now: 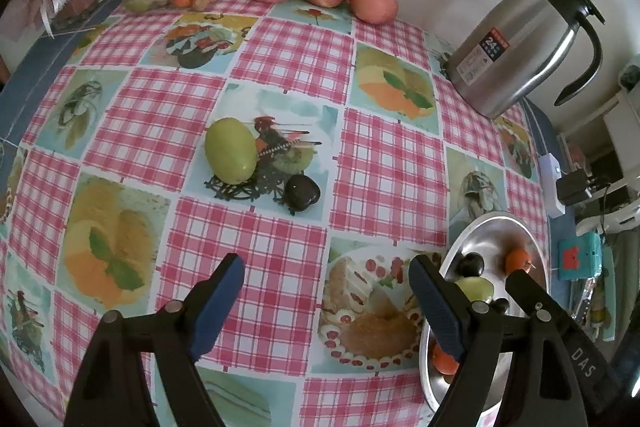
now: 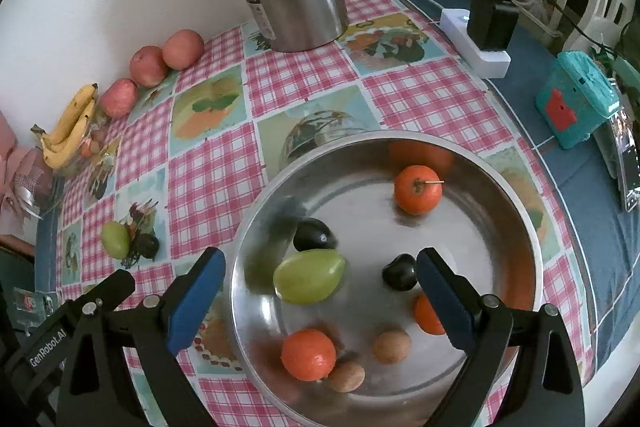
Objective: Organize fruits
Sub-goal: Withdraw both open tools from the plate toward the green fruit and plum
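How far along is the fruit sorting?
Partly done. The metal bowl already holds small fruits, including a green fruit directly below the right gripper, which is open and empty. The left gripper is open too. Still on the cloth: a green fruit and a dark fruit.

"24" on steel jug (image 1: 524, 43) label – "DAS" on right gripper (image 1: 476, 291) – "GenRobot.AI" on left gripper (image 2: 80, 307).
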